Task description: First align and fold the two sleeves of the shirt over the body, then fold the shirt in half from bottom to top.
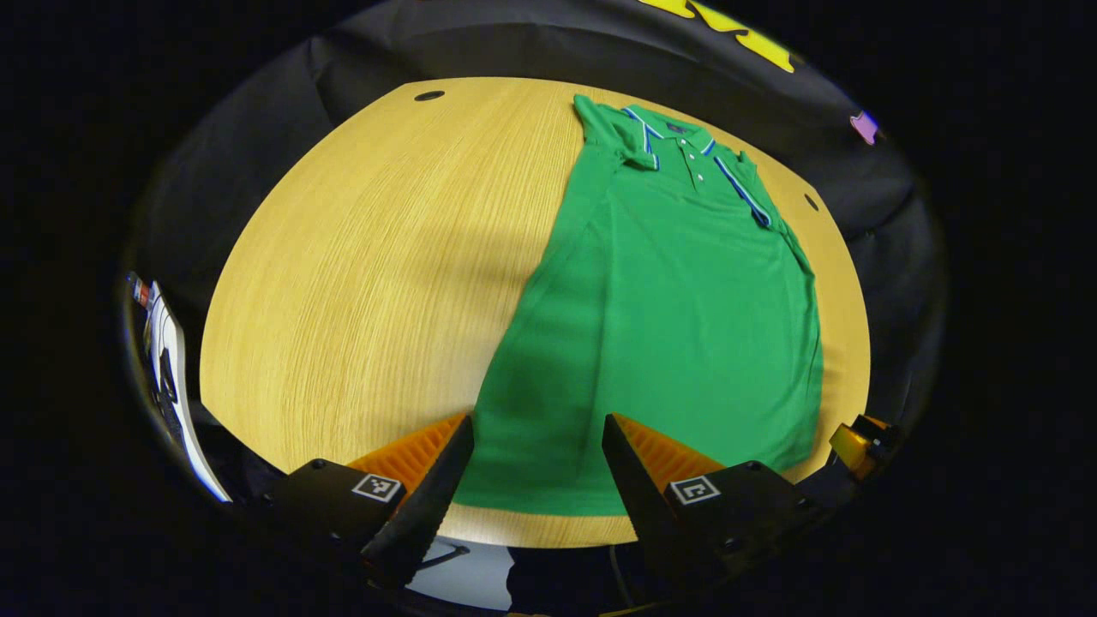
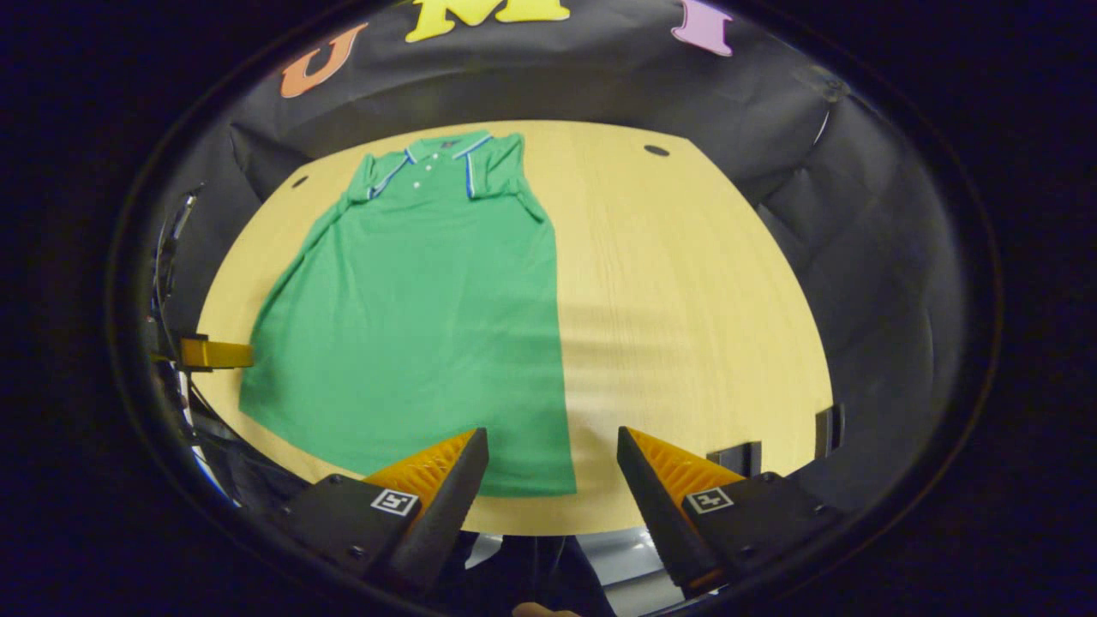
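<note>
A green polo shirt (image 1: pixel 686 317) lies flat on a wooden table (image 1: pixel 368 283), collar (image 1: pixel 677 141) toward the far edge and hem along the near edge. Both short sleeves are already folded in over the body, so the shirt forms a long narrow shape. In the left gripper view it covers the right part of the table, reaching close to the right edge; in the right gripper view the shirt (image 2: pixel 420 326) covers the left part, with bare wood (image 2: pixel 686 326) stretching to the right edge.

The left gripper (image 1: pixel 536 428) hangs over the near edge with its jaws spread wide and nothing between them; the hem near the shirt's left bottom corner shows through the gap. The right gripper (image 2: pixel 553 441) hangs over the near edge too, jaws wide apart and empty, with the hem's right bottom corner (image 2: pixel 561 488) just inside its left finger.

Small dark holes (image 2: pixel 656 151) mark the table's far corners.
</note>
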`<state>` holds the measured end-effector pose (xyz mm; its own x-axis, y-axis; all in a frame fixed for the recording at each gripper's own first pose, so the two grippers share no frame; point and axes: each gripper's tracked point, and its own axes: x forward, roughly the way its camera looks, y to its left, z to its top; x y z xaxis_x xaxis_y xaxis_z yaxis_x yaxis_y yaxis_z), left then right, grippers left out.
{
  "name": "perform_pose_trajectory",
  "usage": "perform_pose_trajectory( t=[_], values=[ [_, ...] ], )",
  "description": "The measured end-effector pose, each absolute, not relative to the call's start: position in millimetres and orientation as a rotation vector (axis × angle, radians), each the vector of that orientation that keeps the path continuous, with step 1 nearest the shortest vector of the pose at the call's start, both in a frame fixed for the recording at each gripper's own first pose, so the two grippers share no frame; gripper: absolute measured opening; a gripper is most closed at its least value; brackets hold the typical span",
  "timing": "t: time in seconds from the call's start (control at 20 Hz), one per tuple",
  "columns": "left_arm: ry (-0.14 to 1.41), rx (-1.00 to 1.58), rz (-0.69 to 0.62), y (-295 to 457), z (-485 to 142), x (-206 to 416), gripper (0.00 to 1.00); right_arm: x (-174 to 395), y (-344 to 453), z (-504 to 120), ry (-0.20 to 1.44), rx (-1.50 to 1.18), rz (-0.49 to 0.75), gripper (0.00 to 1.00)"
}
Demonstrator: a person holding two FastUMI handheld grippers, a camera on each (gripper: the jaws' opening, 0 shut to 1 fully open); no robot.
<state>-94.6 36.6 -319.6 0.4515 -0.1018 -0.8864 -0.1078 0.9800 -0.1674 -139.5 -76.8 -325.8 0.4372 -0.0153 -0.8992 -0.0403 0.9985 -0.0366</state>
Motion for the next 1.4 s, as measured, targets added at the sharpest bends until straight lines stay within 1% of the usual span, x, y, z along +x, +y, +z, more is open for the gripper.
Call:
perform_pose_trajectory(
  t=[0.05, 0.1, 0.25, 0.45, 0.5, 0.55, 0.6, 0.65, 0.7, 0.75, 0.8, 0.85, 0.9, 1.0, 1.05, 1.1, 1.2, 1.25, 1.4],
  values=[
    [1.129, -0.195, 0.005, 39, -322, -100, 0.98, -144, -80, -332, 1.152, -0.055, 0.01, 0.97],
    [1.153, -0.19, 0.005, 41, -324, -104, 0.98, -146, -80, -340, 1.183, -0.056, 0.003, 0.94],
    [1.212, -0.186, -0.003, 43, -326, -100, 0.98, -146, -84, -352, 1.234, -0.071, -0.01, 0.97],
    [1.249, -0.121, 0.006, 55, -323, -79, 0.97, -151, -90, -364, 1.286, -0.129, 0.009, 0.97],
    [1.276, -0.128, 0.006, 56, -324, -74, 0.97, -152, -90, -365, 1.299, -0.136, 0.017, 0.94],
    [1.291, -0.118, 0.016, 60, -322, -69, 0.97, -152, -90, -367, 1.303, -0.136, 0.018, 0.94],
    [1.283, -0.098, 0.011, 64, -316, -60, 0.96, -151, -90, -367, 1.305, -0.137, 0.018, 0.94],
    [1.284, -0.09, 0.009, 46, -340, -76, 0.92, -150, -90, -368, 1.306, -0.137, 0.023, 0.94],
    [1.281, -0.092, 0.009, 48, -337, -65, 0.92, -149, -89, -369, 1.311, -0.136, 0.025, 0.97],
    [1.287, -0.093, 0.005, 59, -323, -68, 0.93, -148, -89, -370, 1.319, -0.135, 0.025, 0.97],
    [1.293, -0.089, -0.002, 61, -322, -67, 0.93, -146, -87, -371, 1.33, -0.123, 0.028, 0.97],
    [1.3, -0.091, -0.003, 61, -321, -65, 0.94, -147, -83, -373, 1.349, -0.103, 0.031, 0.94],
    [1.311, -0.092, -0.002, 60, -322, -63, 0.93, -144, -80, -374, 1.36, -0.081, 0.029, 0.97],
    [1.335, -0.088, -0.008, 60, -322, -63, 0.94, -141, -78, -375, 1.382, -0.073, 0.03, 0.96],
    [1.341, -0.087, -0.01, 60, -322, -63, 0.94, -141, -76, -374, 1.396, -0.074, 0.04, 0.94],
    [1.343, -0.086, -0.012, 60, -322, -63, 0.94, -140, -74, -375, 1.41, -0.064, 0.046, 0.96],
    [1.336, -0.09, -0.006, 60, -321, -64, 0.94, -139, -73, -376, 1.442, -0.053, 0.038, 0.96],
    [1.325, -0.095, 0.003, 60, -321, -64, 0.95, -139, -73, -376, 1.452, -0.053, 0.035, 0.94],
    [1.314, -0.085, 0.001, 59, -321, -63, 0.95, -139, -73, -376, 1.481, -0.062, 0.037, 0.93]
  ],
)
